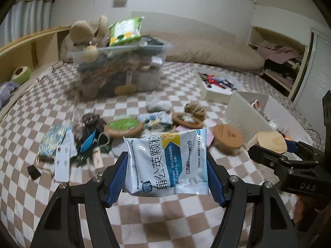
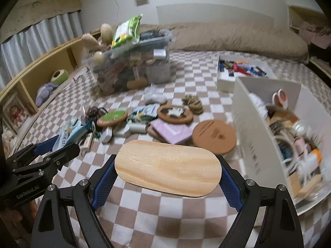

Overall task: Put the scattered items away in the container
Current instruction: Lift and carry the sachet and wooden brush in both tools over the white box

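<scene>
Left gripper (image 1: 166, 163) clamped on a white-blue sachet (image 1: 167, 161), pads on its two side edges; the sachet stands upright above the checked bedspread (image 1: 175, 223), printed text running vertically, long axis roughly bottom-to-top in the left wrist view. Right gripper (image 2: 168, 171) clamped on one oval wooden board (image 2: 167, 167), pads on the two rounded ends, so the long axis lies across the jaws, flat face up and level-ish; it also hangs clear of the bedspread. Just beyond: one plain round cork coaster (image 2: 214, 136), one purple flat pad (image 2: 171, 131), two more round cork pieces, one with a green top (image 2: 112, 117) and one carrying small bits (image 2: 174, 114), plus a jumble of sachets and cables I can't count. To the right, two white boxes: the near one (image 2: 254, 124) is packed with toiletries, the far one (image 2: 225, 82) with small colourful items. Farthest back, one clear container (image 2: 132, 70), already heaped past its rim, with a green packet (image 2: 127, 31) on top.
</scene>
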